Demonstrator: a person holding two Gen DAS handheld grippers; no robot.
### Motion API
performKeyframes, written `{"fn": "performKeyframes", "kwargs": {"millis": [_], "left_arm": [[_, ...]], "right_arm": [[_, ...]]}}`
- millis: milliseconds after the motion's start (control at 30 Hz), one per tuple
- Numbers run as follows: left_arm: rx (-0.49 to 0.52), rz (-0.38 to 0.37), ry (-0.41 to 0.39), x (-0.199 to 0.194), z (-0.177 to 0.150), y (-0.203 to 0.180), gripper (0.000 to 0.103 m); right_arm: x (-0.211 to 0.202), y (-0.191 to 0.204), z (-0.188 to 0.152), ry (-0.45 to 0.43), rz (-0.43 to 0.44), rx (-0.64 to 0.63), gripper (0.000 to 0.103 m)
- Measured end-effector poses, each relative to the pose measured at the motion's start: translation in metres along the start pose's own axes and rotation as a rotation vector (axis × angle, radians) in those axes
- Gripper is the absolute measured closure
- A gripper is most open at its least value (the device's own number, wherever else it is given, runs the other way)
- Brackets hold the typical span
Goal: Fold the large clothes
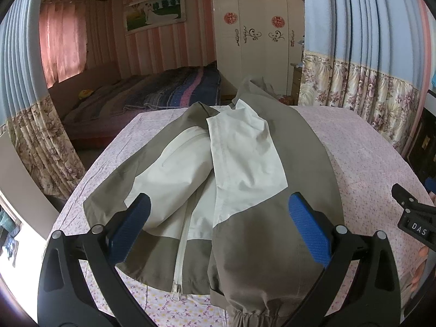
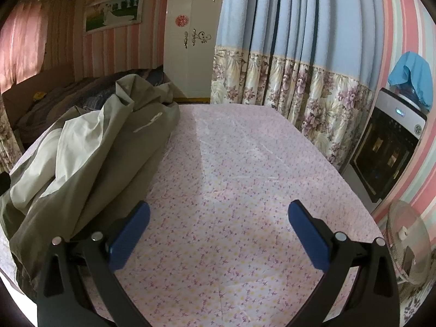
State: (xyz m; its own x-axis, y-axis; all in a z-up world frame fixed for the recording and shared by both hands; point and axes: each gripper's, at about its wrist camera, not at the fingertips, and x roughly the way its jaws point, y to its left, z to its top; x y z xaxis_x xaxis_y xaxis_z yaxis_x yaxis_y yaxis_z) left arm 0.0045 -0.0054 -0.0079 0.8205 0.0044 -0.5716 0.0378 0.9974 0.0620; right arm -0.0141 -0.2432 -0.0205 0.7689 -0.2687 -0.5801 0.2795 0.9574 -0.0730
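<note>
Jacket (image 1: 218,169): olive-grey and off-white, lying on the table (image 1: 368,158) under a pink floral cloth. Front side up, white zipper (image 1: 181,248) running toward the near hem, one off-white front panel laid over the middle. A sleeve with a gathered cuff (image 1: 253,316) lies along the near right side, reaching the table's near edge. In the right wrist view the jacket (image 2: 90,163) is a rumpled heap on the left part of the table (image 2: 245,177).

Left gripper (image 1: 219,226): jaws spread wide, blue pads (image 1: 309,231) on both sides, holding nothing. It hangs over the jacket's near half; the zipper and lower hem show between the fingers. Whether the pads touch the cloth cannot be told.

Right gripper (image 2: 219,231): jaws equally wide, empty. It points over the bare floral cloth, the jacket lying beside and just behind its left finger. Part of this gripper (image 1: 414,218) shows at the right edge of the left wrist view, well to the side of the jacket.

Surroundings: bed (image 1: 152,95) with a striped blanket beyond the table; white wardrobe (image 1: 256,35); blue curtain (image 2: 286,41) with a floral hem; framed picture (image 1: 154,9) on a pink-striped wall; dark cabinet (image 2: 387,150) and a fan (image 2: 408,248) at right.
</note>
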Motion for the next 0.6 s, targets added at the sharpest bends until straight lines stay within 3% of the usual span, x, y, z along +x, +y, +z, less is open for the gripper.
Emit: {"fn": "performKeyframes", "kwargs": {"millis": [600], "left_arm": [[0.021, -0.011, -0.007, -0.007, 0.001, -0.011, 0.003]], "right_arm": [[0.000, -0.004, 0.000, -0.030, 0.006, -0.003, 0.002]]}}
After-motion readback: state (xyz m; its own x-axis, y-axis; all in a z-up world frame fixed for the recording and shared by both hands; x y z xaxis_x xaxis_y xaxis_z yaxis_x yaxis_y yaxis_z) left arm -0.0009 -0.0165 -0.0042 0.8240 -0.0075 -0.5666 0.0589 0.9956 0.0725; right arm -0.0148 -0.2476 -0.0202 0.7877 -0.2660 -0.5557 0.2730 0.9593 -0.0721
